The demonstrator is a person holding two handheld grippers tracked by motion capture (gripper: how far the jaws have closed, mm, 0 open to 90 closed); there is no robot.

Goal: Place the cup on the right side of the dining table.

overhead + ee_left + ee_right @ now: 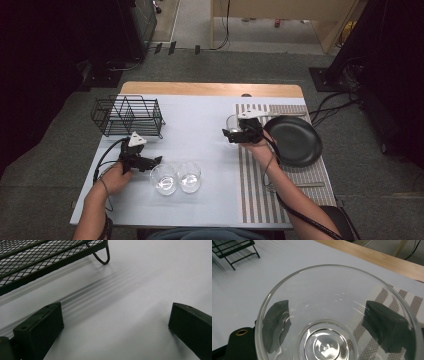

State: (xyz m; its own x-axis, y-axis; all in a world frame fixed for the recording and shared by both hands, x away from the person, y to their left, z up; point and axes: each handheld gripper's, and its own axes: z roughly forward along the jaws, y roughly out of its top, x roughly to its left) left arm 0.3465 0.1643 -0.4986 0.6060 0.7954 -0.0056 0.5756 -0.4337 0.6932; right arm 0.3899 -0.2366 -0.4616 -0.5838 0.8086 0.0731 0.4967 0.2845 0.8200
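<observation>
- High view: wooden table point(210, 89) at frame centre, covered by a pale sheet point(200, 145), with a striped placemat point(260, 190) along its right side.
- Black wire rack point(128, 116) in the upper left of the sheet; black plate point(295, 140) on the placemat at centre right.
- Two empty clear glasses point(175, 178) side by side at lower centre, touching or nearly so.
- Left gripper point(156, 161) held in the left hand point(116, 177) at lower left, pointing right, fingers just beside the left one of the pair.
- Right gripper point(229, 134) held in the right hand point(258, 147) just left of the plate, fingers around a third glass point(233, 122) at the placemat's left edge.
- Left gripper view: left gripper point(116, 322) with fingers point(40, 327) spread wide over bare sheet point(140, 277), nothing between them; mesh base and a foot of the rack point(37, 262) in the upper left.
- Right gripper view: glass point(334, 322) seen from above its mouth, sitting between the fingers point(387, 327) of the right gripper point(332, 325); one finger on each side, seen through the wall. Contact with the glass: cannot tell.
- Placemat point(402, 297) at right, table edge point(374, 257) across the upper right, rack point(232, 250) in the upper left corner.
</observation>
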